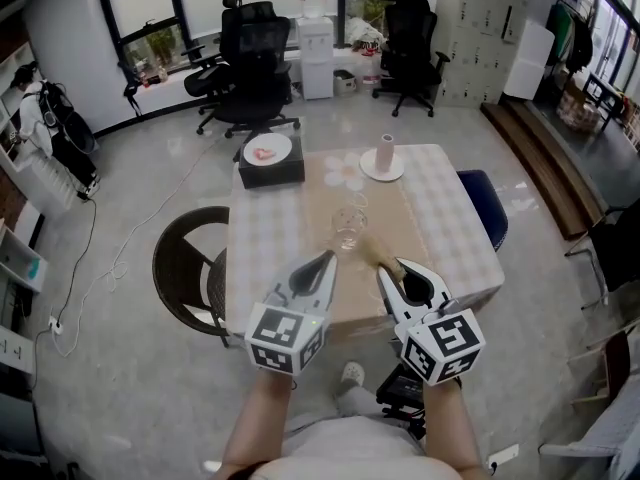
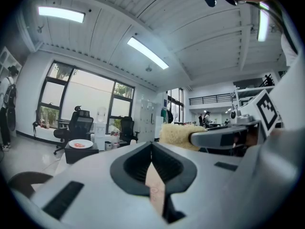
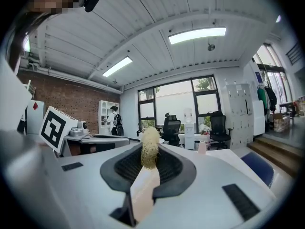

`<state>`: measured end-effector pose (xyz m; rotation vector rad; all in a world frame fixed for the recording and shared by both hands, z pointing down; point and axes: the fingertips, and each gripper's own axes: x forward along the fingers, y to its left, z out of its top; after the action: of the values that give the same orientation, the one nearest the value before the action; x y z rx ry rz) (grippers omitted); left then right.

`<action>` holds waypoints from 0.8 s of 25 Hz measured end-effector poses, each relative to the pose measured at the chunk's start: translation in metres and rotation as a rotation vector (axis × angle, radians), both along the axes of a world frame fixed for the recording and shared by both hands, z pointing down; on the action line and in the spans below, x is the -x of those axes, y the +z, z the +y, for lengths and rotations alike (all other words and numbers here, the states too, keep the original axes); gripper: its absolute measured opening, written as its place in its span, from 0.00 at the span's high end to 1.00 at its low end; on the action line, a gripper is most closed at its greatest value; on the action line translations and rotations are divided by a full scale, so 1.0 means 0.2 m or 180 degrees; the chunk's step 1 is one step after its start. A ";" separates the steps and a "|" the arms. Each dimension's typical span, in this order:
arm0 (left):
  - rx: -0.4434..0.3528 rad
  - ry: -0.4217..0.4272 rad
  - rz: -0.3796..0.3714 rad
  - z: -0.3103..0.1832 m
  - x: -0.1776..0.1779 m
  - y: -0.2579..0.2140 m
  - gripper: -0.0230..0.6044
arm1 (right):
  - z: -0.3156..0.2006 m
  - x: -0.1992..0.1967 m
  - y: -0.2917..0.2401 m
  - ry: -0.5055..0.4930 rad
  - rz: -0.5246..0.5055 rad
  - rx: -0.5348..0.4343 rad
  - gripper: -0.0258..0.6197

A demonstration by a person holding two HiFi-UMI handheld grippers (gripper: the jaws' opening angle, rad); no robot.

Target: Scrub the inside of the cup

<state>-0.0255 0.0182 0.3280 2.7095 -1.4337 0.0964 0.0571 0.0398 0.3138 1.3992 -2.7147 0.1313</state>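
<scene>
Two claws are raised side by side above the near edge of the bench, and neither has reached the work.

Status of the task: not begun, in my judgement. The cup, a clear glass, stands upright and unheld near the middle of the bench, on the tan centre strip of the cloth. The right claw is clenched on the pale wooden handle of a brush, whose yellowish bristle head sticks out past the jaw tips. In the head view the bristle end points toward the cup but stops short of its rim. The left claw is clenched with nothing in it; its own view shows only the cloth through the gap behind the tips. Remaining, as I judge it: steady the cup, put the bristles inside, scrub the inner wall and base.

Items not verifiable:
- The cup's inside is too small and too transparent to show whether it is soiled, wet or dry.
- Neither gripper view shows the cup; the claw bodies block the low part of each.
- The near edge of the bench is covered by the claws and their marker cubes.
- What the pale upright cylinder on the far plate is cannot be told.
</scene>
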 end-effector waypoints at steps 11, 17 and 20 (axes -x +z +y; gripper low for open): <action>0.0082 0.0045 -0.0309 -0.37 -0.08 0.11 0.94 | -0.45 -0.07 0.09 -0.0266 0.0126 0.0228 0.85; 0.0166 0.0230 -0.0424 -0.49 -0.09 0.20 0.94 | -0.60 -0.08 0.16 -0.0389 0.0045 0.0371 0.85; 0.0270 0.0171 -0.0395 -0.56 -0.05 0.22 0.94 | -0.65 -0.08 0.19 -0.0408 -0.0027 0.0443 0.85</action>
<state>-0.0161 -0.0936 0.3714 2.7159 -1.3534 0.3265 0.0736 -0.0907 0.3513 1.1873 -2.7326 0.3112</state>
